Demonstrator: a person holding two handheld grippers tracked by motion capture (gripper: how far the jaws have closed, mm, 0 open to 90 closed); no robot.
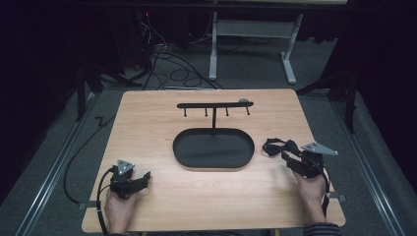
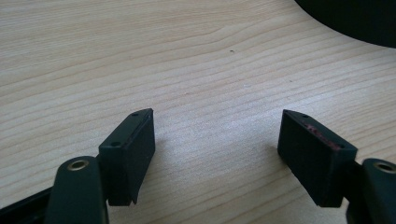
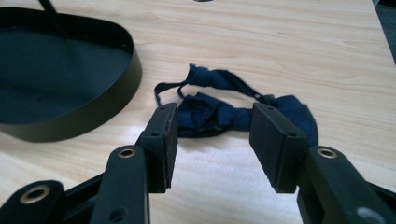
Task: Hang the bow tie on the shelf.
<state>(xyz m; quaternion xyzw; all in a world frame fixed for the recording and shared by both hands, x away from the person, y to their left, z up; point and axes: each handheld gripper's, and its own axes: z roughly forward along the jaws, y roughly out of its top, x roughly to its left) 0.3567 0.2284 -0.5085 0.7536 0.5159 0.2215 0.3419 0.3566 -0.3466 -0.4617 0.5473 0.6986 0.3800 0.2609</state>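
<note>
From the high view, a wooden desk (image 1: 162,196) carries a black oval tray (image 1: 214,149) at its centre, with a post rising from the tray's far edge to a crossbar with small pegs, the rack (image 1: 215,104). The left tool (image 1: 141,180) sits at the desk's near left corner, held by a hand (image 1: 118,205), jaws apart over bare wood. The right tool (image 1: 286,158) sits near the right edge in the other hand (image 1: 311,189), pointing at a dark bow tie (image 1: 279,146) that lies crumpled on the desk just right of the tray. In the left gripper view, the left tool (image 2: 217,140) stands wide open with nothing between its jaws, and the tray's rim (image 2: 348,21) shows at the far right. In the right gripper view, the right tool (image 3: 212,144) is open, its jaws either side of the bow tie (image 3: 219,109) just beyond them, with the tray (image 3: 70,119) to the left.
</note>
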